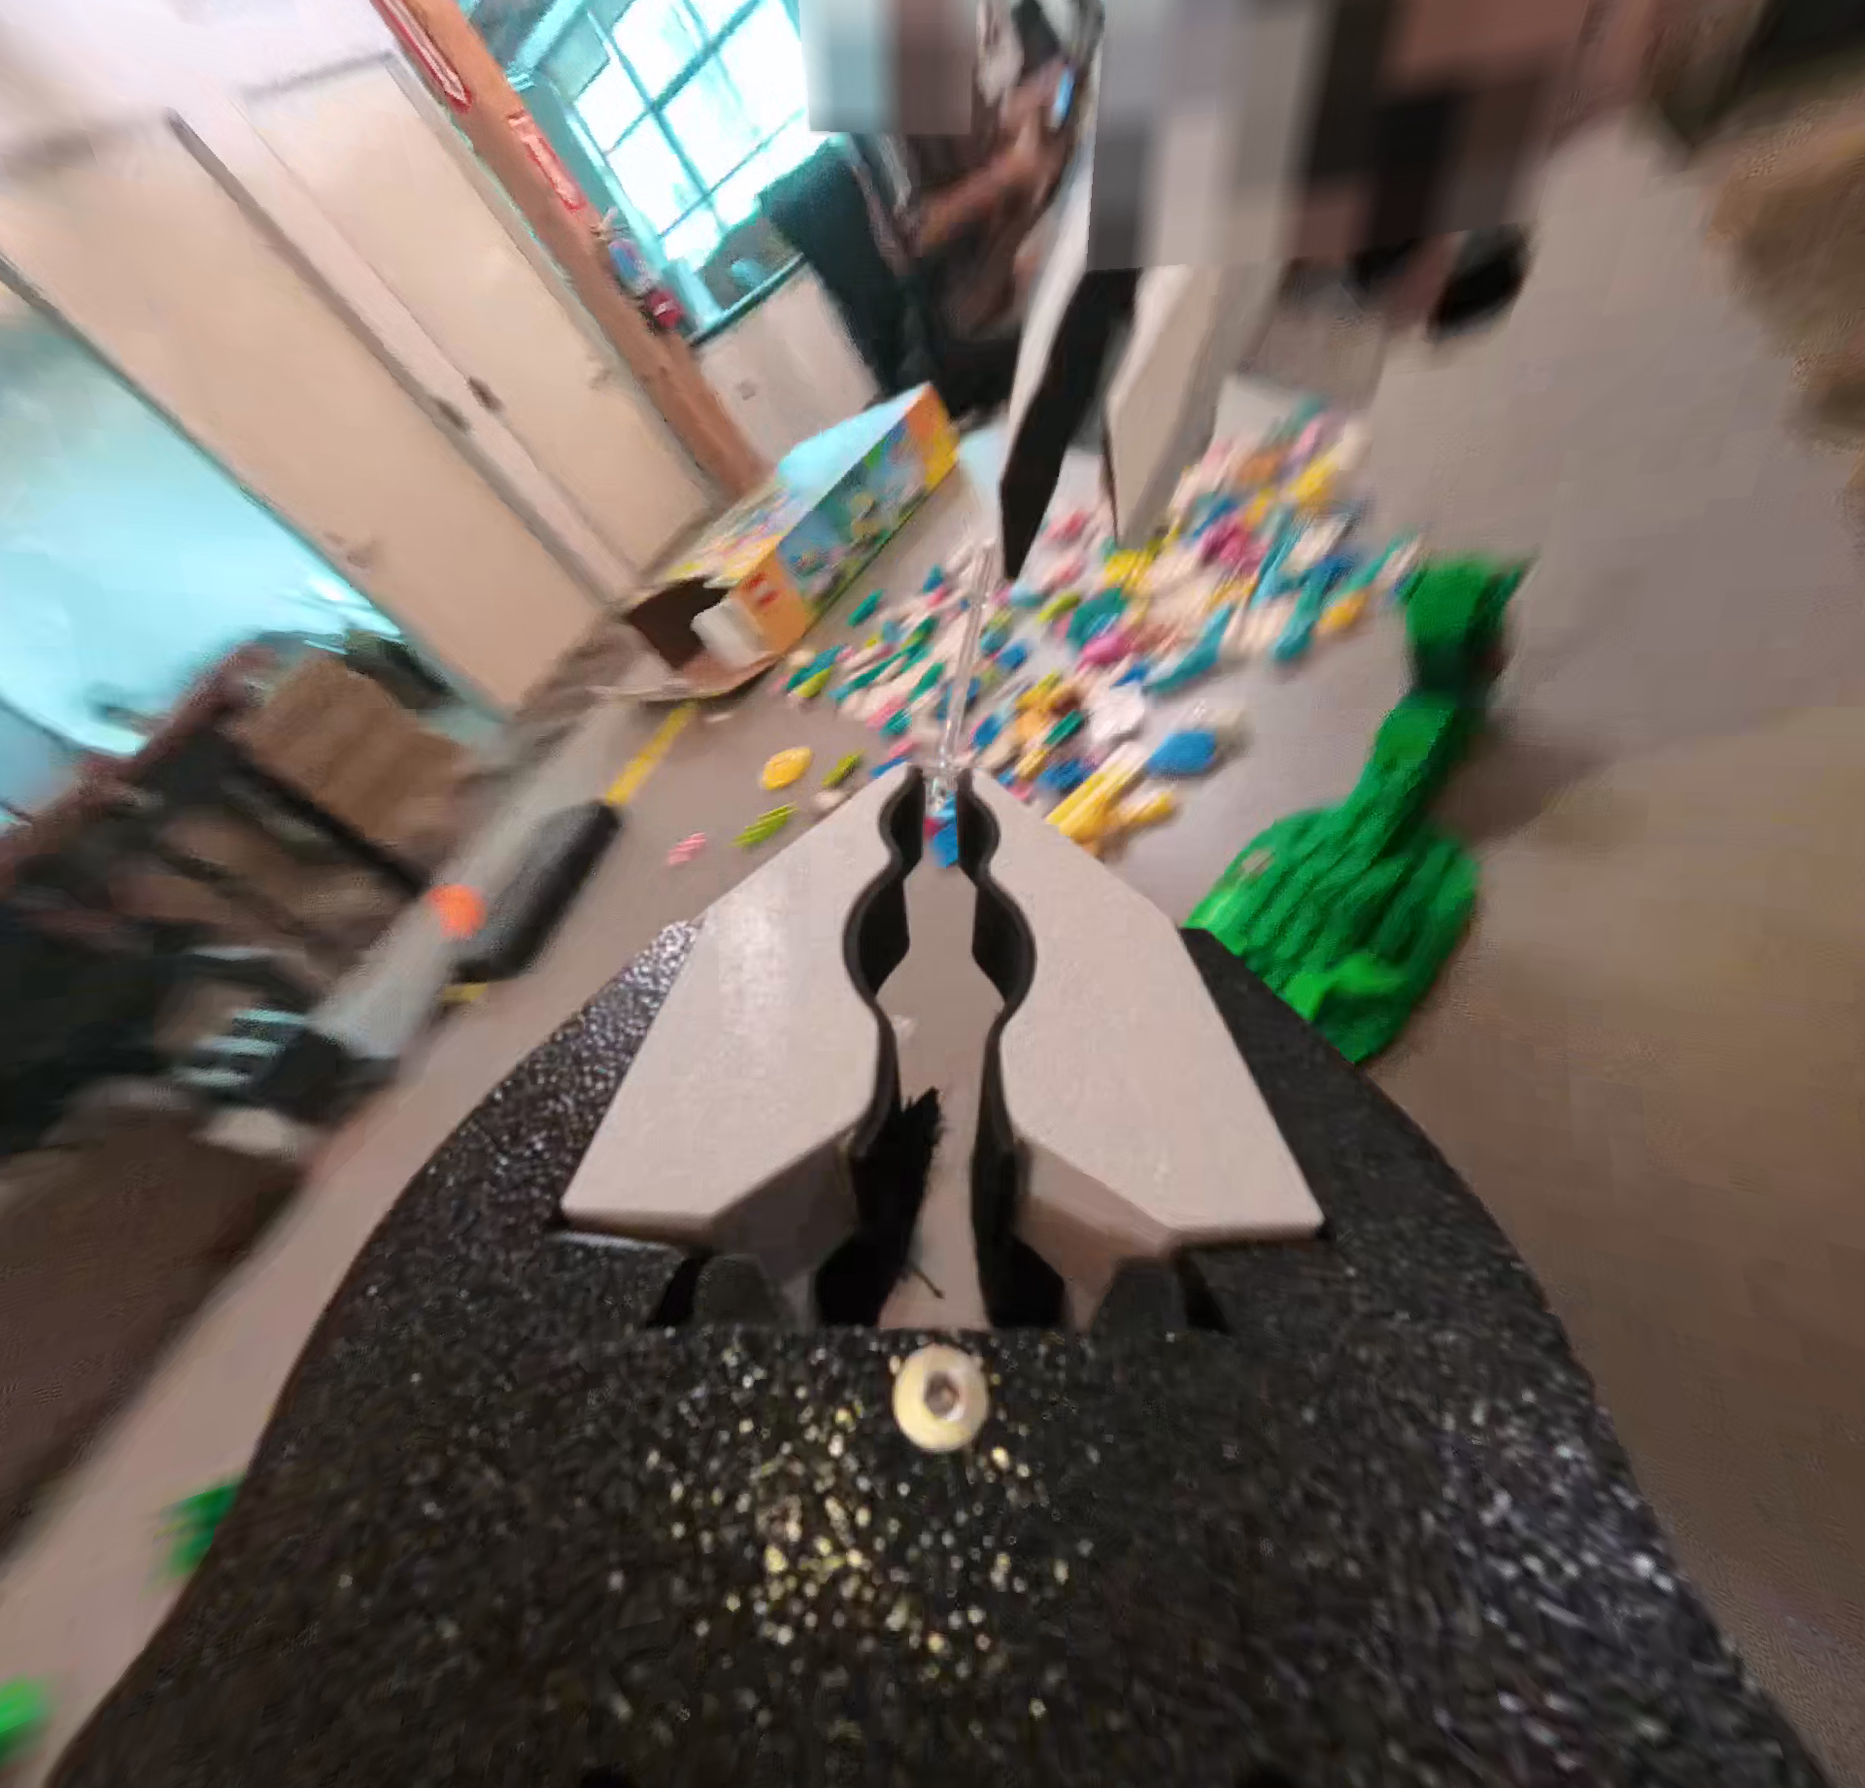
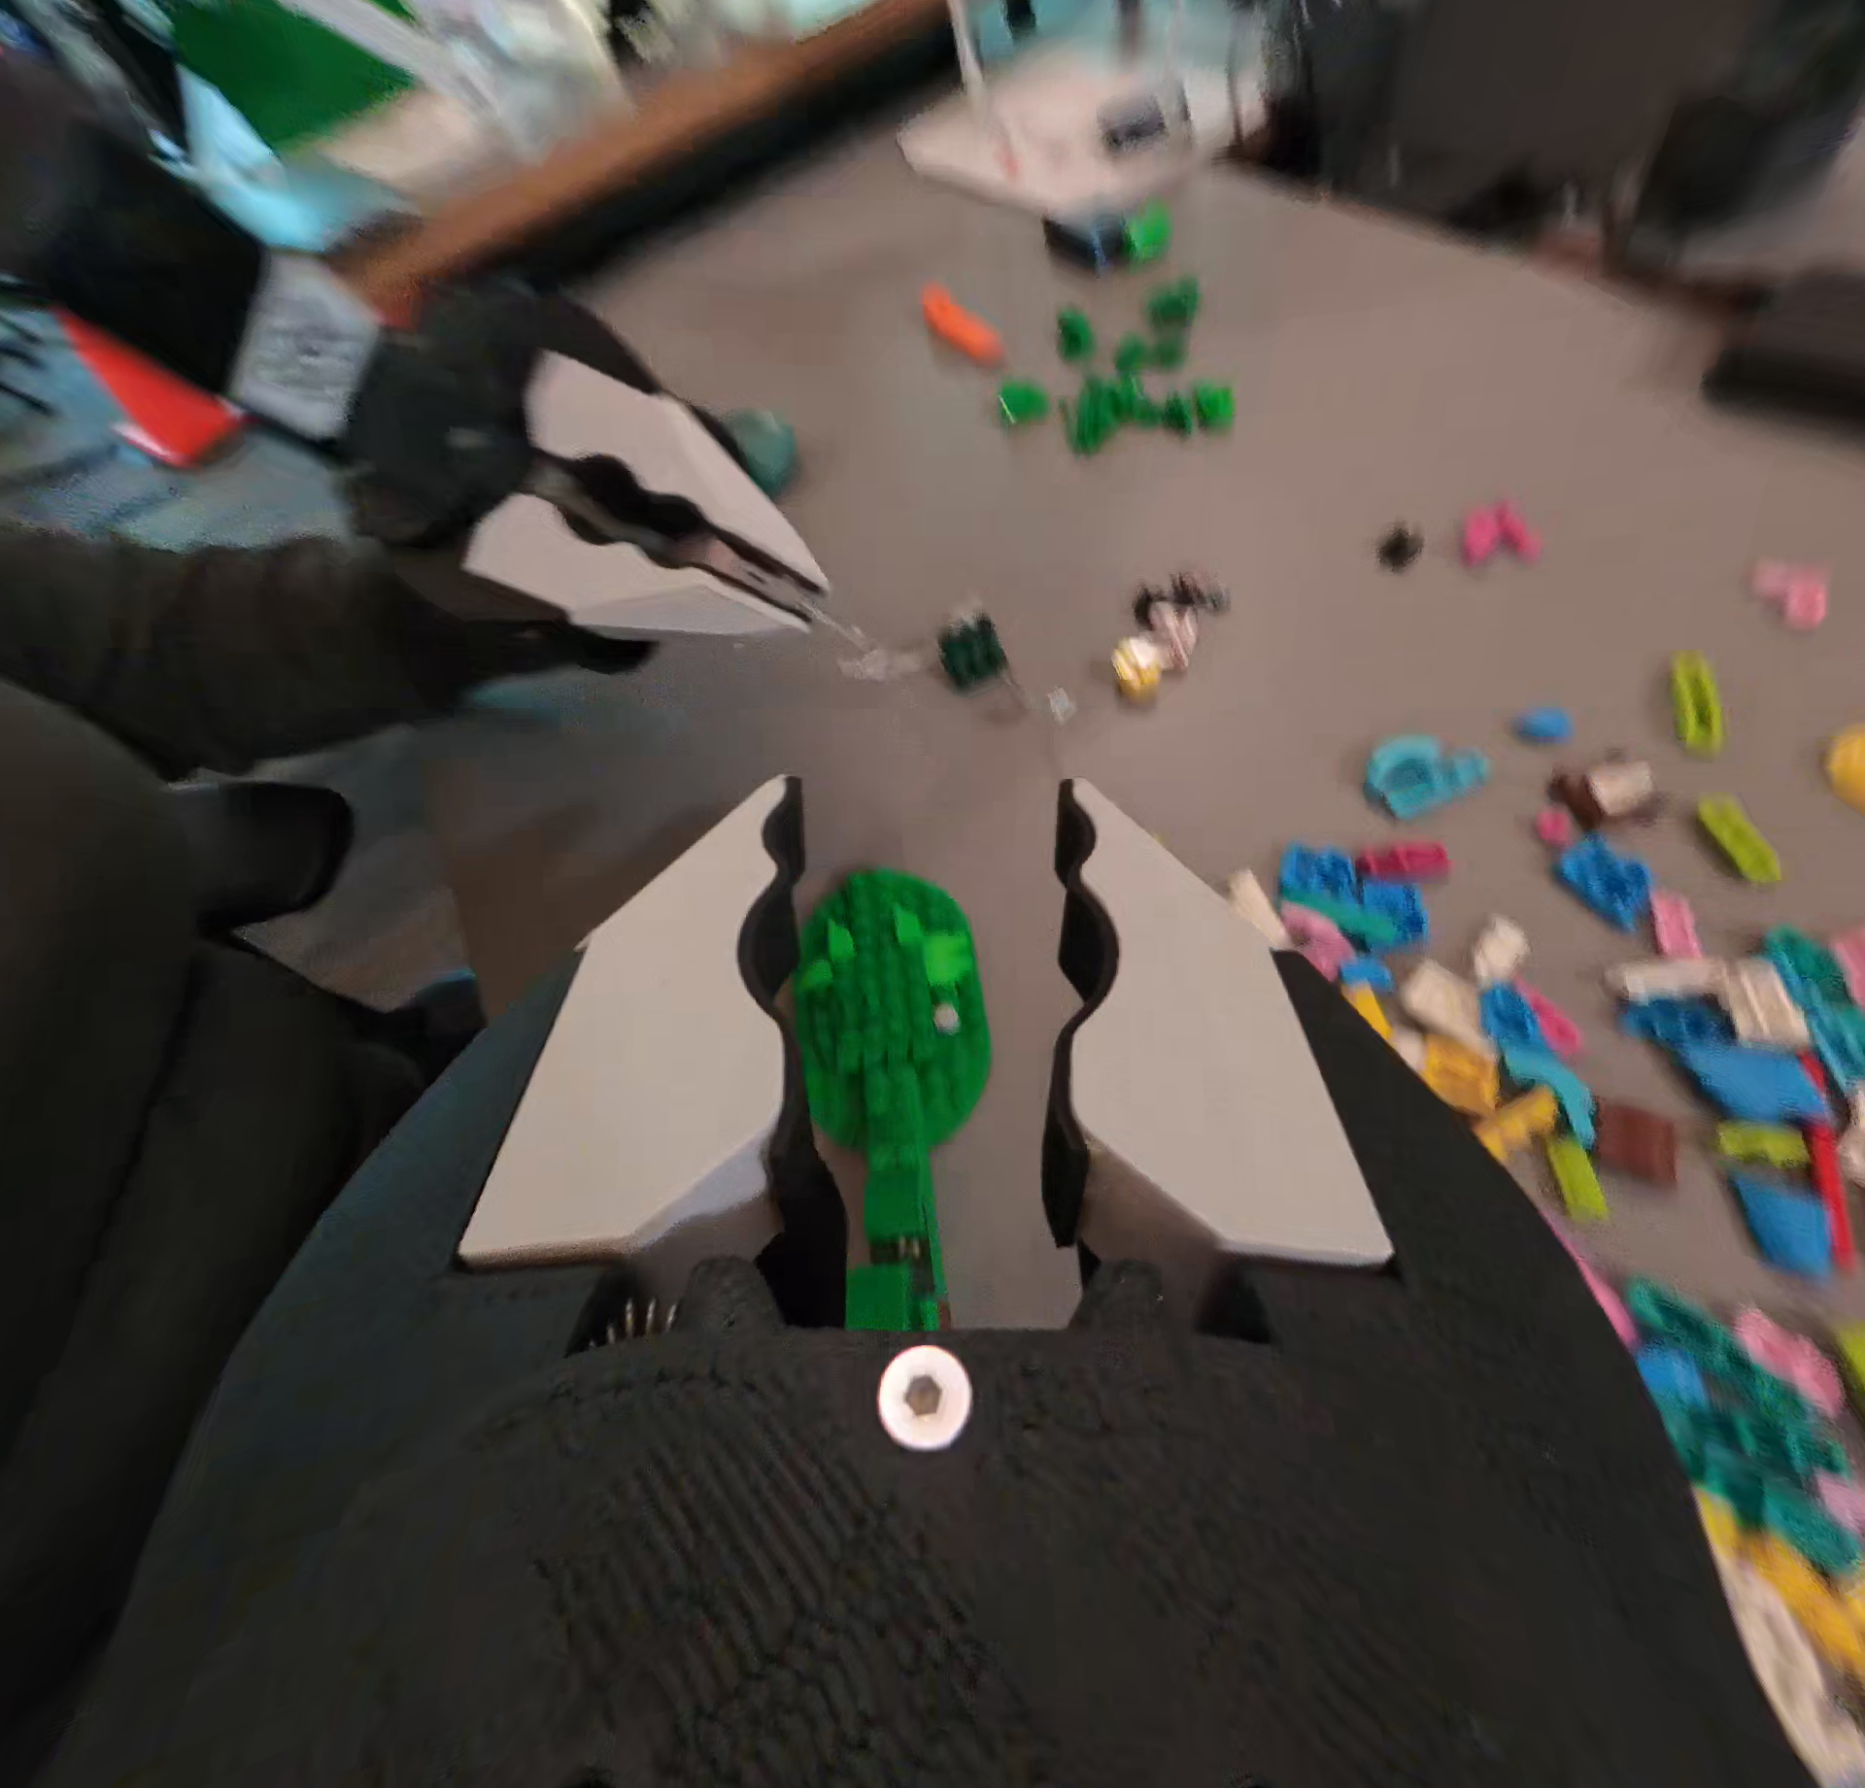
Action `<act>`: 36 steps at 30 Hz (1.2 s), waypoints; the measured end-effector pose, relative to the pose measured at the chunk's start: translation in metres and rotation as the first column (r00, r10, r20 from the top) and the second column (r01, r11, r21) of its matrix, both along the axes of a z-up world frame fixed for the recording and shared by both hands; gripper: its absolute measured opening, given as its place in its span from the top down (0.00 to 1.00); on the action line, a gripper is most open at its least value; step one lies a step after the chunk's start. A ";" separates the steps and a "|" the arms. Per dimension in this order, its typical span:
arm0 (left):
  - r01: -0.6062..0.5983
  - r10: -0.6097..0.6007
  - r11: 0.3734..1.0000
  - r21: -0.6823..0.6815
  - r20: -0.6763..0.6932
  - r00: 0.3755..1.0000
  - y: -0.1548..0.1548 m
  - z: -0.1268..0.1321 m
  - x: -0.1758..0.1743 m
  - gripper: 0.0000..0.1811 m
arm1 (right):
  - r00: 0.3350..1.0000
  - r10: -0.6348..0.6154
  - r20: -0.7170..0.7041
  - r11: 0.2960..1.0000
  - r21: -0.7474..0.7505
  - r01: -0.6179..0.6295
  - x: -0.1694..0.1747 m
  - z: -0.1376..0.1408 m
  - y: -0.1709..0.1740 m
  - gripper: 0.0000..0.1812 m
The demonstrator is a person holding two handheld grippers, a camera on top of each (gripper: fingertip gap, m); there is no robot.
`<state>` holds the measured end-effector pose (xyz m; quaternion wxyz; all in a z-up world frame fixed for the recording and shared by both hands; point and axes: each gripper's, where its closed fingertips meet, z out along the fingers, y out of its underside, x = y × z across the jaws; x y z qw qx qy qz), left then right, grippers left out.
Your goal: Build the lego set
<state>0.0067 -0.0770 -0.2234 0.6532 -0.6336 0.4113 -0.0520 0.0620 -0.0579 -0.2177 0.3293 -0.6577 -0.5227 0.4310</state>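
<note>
A: Two grippers work above a grey floor strewn with bricks. The left gripper [image 1: 941, 793] is pinched down on a thin clear piece [image 1: 959, 660] that juts forward past its tips, seen again from the right wrist view [image 2: 858, 645].

B: And the right gripper [image 2: 928, 791]?

A: Its jaws stand wide apart, holding nothing. Under the gap lies the green build [image 2: 893, 1013], an oval plate with a narrow stem, resting on the floor.

B: Which way does it run?

A: Its long axis lies along the right gripper's fingers, stem toward the camera, oval end toward the tips. It sits closer to the left finger than to the other one.

B: So which tool is nearer?

A: The right one, hovering directly over it. The left gripper comes in from the left, tips pointing past the oval's far end. Blur is heavy, so the clear piece's exact shape is hard to tell; it may be a slim rod.

B: The rest?

A: A heap of loose bricks [image 2: 1665, 1033] at right, the set's box [image 1: 838, 519] beyond.
</note>
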 end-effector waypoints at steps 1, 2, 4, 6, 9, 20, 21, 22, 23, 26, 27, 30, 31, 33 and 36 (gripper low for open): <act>0.075 -0.062 0.994 -0.080 0.155 0.986 -0.005 0.009 0.003 0.98 | 0.994 0.039 -0.102 0.999 0.038 -0.035 -0.004 0.013 -0.008 0.75; 0.180 -0.131 0.973 -0.146 0.294 0.947 -0.012 0.018 0.008 0.98 | 0.979 0.068 -0.192 0.995 0.080 -0.053 -0.009 0.025 -0.016 0.78; 0.389 -0.246 0.899 -0.201 0.504 0.828 -0.026 0.033 0.018 0.98 | 0.953 0.125 -0.277 0.984 0.158 -0.083 -0.020 0.038 -0.030 0.80; 0.506 -0.275 0.837 -0.207 0.642 0.716 -0.032 0.044 0.021 0.98 | 0.930 0.177 -0.323 0.969 0.224 -0.107 -0.028 0.046 -0.040 0.82; 0.600 -0.266 0.777 -0.192 0.763 0.589 -0.035 0.055 0.019 0.98 | 0.874 0.238 -0.424 0.962 0.226 -0.152 -0.031 0.063 -0.053 0.88; 0.550 -0.221 0.800 -0.238 0.736 0.640 -0.033 0.045 0.015 0.96 | 0.883 0.227 -0.411 0.966 0.210 -0.150 -0.038 0.052 -0.052 0.99; 0.468 -0.187 0.848 -0.249 0.686 0.703 -0.027 0.038 0.006 0.89 | 0.889 0.221 -0.402 0.965 0.221 -0.140 -0.034 0.050 -0.051 0.99; 0.362 -0.132 0.893 -0.266 0.616 0.777 -0.020 0.029 -0.008 0.82 | 0.894 0.210 -0.396 0.966 0.224 -0.128 -0.030 0.049 -0.050 0.99; 0.261 -0.073 0.920 -0.291 0.526 0.847 -0.013 0.016 -0.022 0.76 | 0.900 0.196 -0.389 0.968 0.226 -0.114 -0.025 0.047 -0.048 0.99; 0.018 0.075 0.909 -0.417 0.207 0.975 0.000 -0.034 -0.057 0.65 | 0.921 0.162 -0.354 0.970 0.227 -0.084 -0.015 0.039 -0.039 0.99; -0.027 0.088 0.893 -0.449 0.114 0.990 0.002 -0.049 -0.064 0.64 | 0.924 0.157 -0.348 0.972 0.222 -0.081 -0.015 0.036 -0.037 0.99; -0.088 0.058 0.887 -0.453 -0.079 0.995 0.004 -0.077 -0.075 0.68 | 0.936 0.150 -0.319 0.972 0.221 -0.080 -0.017 0.028 -0.034 0.99; -0.101 0.055 0.898 -0.429 -0.119 0.991 0.007 -0.081 -0.078 0.69 | 0.940 0.152 -0.306 0.970 0.226 -0.084 -0.018 0.026 -0.035 0.99; -0.090 0.035 0.901 -0.424 -0.136 0.990 0.010 -0.087 -0.081 0.70 | 0.945 0.158 -0.286 0.969 0.227 -0.093 -0.019 0.021 -0.036 0.99; -0.039 -0.007 0.885 -0.463 -0.097 0.995 0.017 -0.090 -0.080 0.69 | 0.950 0.154 -0.273 0.973 0.211 -0.097 -0.018 0.016 -0.035 0.99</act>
